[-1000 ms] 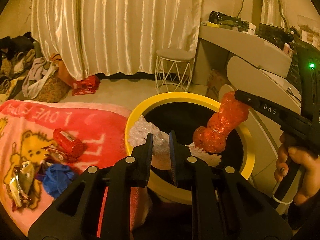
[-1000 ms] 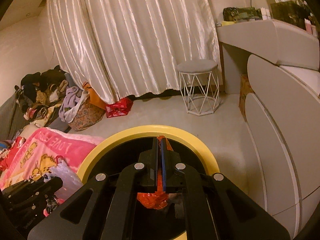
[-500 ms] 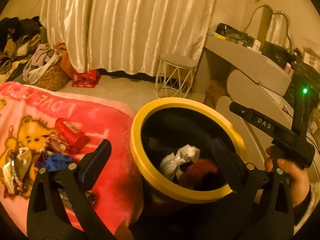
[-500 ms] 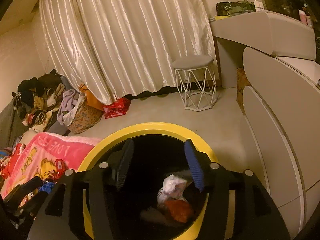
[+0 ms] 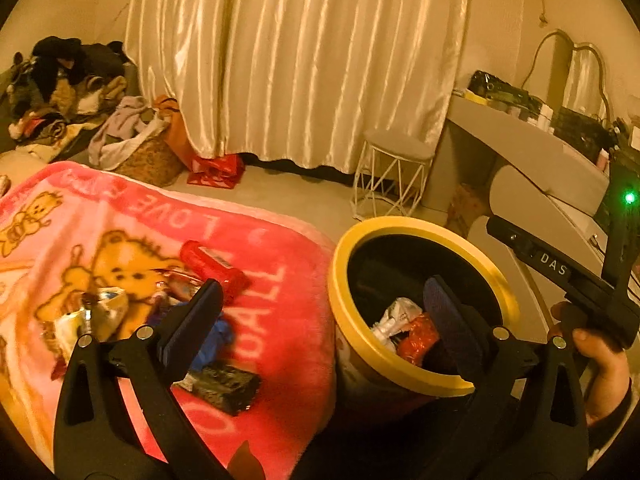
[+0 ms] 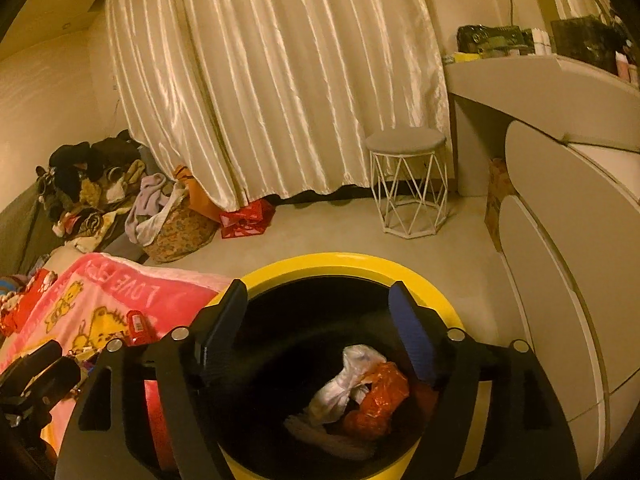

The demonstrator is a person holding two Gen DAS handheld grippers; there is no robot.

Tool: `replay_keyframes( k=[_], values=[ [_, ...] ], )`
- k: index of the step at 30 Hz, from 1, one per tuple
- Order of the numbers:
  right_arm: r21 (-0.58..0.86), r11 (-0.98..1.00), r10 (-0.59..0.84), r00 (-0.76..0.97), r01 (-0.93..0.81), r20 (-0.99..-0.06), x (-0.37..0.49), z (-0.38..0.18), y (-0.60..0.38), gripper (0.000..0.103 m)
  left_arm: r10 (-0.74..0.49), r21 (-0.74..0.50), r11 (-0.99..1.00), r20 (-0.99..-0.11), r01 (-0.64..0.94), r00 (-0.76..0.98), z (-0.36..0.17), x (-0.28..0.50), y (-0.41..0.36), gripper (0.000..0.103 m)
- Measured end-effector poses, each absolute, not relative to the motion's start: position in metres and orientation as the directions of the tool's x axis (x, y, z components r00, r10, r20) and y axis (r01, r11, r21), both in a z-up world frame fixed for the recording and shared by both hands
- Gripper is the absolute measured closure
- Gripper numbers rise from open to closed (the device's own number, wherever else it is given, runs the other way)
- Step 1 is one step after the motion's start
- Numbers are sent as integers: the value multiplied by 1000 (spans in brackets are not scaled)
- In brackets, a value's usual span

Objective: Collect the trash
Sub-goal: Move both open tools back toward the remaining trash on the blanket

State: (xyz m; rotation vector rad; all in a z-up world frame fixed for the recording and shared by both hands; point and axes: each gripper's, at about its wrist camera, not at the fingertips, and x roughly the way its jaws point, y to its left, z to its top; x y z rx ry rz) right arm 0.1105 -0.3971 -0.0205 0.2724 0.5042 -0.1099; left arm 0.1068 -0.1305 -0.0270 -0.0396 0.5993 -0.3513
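Yellow-rimmed bin (image 5: 412, 376) as landmark, standing just beside the edge of the pink teddy-bear blanket (image 5: 280, 292). Inside the bin: a crumpled white wrapper (image 6: 344, 384) touching a red crinkled wrapper (image 6: 376, 400), both at the bottom against the dark lining.

Left claw (image 5: 320, 320) spread wide, gripping nothing; one finger over the blanket beside the bin, the other over the bin's mouth. Right claw (image 6: 320, 340) also spread apart and empty, poised above the bin opening, both fingers inside the line of the rim.

On the blanket, to the side of the bin away from the drawers: a red can (image 5: 214, 266) lying down, a blue crumpled piece (image 5: 214, 338), a dark packet (image 5: 224, 386) nearest the bin, and shiny wrappers (image 5: 96, 316) farther off.

Beyond the bin: a white wire stool (image 6: 408, 184) before cream curtains (image 6: 272, 80). Pale curved drawers (image 6: 560, 280) close beside the bin on its far side from the blanket.
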Motion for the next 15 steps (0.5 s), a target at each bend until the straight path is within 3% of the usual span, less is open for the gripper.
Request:
replay_keyframes(
  k=[15],
  values=[
    [174, 983, 23, 893, 63, -449, 107, -2, -354, 26, -248, -120, 969, -497, 217, 832, -12, 93, -91, 11]
  ],
)
